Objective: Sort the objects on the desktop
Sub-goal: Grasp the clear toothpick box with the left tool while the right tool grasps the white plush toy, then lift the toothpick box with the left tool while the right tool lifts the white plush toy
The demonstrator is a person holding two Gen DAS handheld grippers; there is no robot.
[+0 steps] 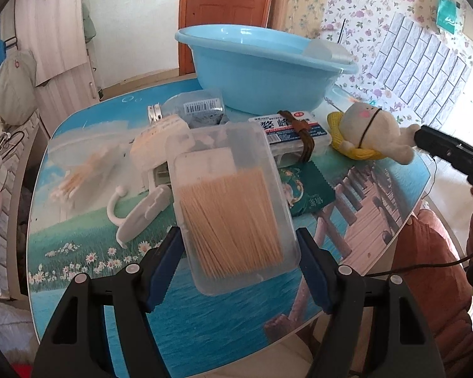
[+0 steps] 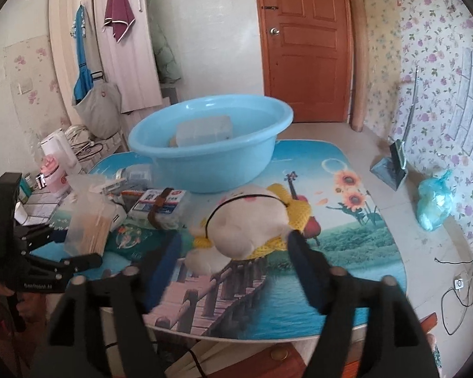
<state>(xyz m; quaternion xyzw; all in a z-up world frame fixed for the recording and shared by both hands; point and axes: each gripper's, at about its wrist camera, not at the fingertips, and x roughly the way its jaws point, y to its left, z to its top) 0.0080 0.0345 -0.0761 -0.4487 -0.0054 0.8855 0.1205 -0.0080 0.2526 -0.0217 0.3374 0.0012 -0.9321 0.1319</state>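
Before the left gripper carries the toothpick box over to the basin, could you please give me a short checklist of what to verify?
1. Left gripper shut on the clear toothpick box: ok, both pads touch its sides.
2. Box lid closed: cannot tell.
3. Box clear of the table: ok, it appears lifted.
4. Blue basin has room: ok, only a clear container shows inside.
5. Right gripper out of the path: ok, it is off to the side, at the plush toy.
6. Right gripper's hold on the toy: not ok, open around it.
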